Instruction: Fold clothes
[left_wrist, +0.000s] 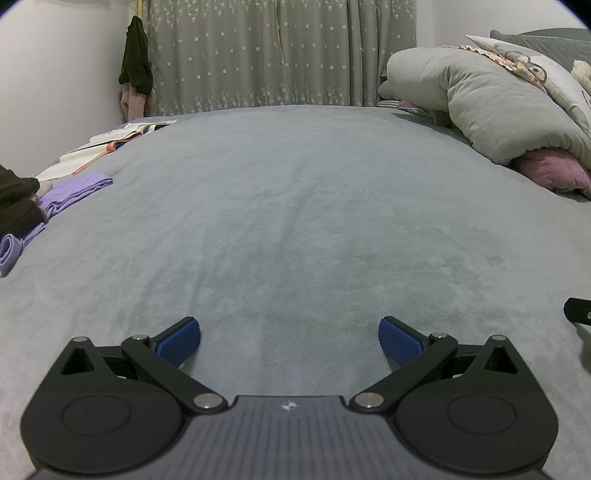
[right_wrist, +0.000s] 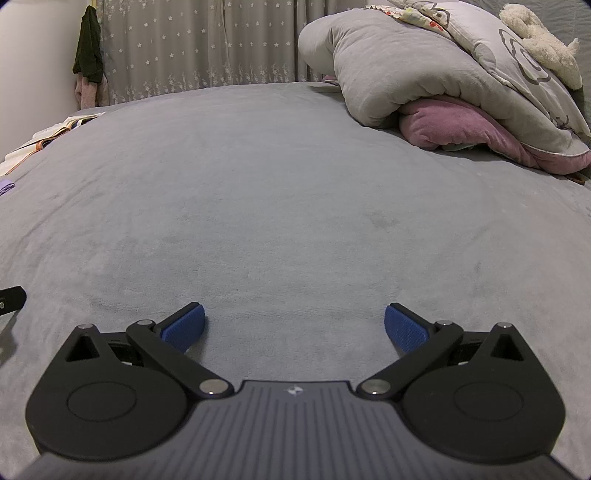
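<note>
Grey plush bedcover (left_wrist: 295, 206) fills both views, and we hold our two tools low over it. Our left gripper (left_wrist: 289, 341) has its blue-padded jaws spread wide with nothing between them, and our right gripper (right_wrist: 294, 326) is the same, wide and empty above the bare cover.

Going outward, the clothes to fold are far on the left: a lilac folded cloth (left_wrist: 74, 192) lies beside a dark brown garment (left_wrist: 18, 203) at the edge of the bed, well apart from both tools. Behind them are open paper books (left_wrist: 110, 140). On the right a pale grey rolled duvet (right_wrist: 406, 62) rests on a pink cushion (right_wrist: 461, 125).

We judge that the risk is in the reach. The lilac cloth is thin, so the jaws may pinch the plush cover together with it, or take only one layer and spoil its folds.
</note>
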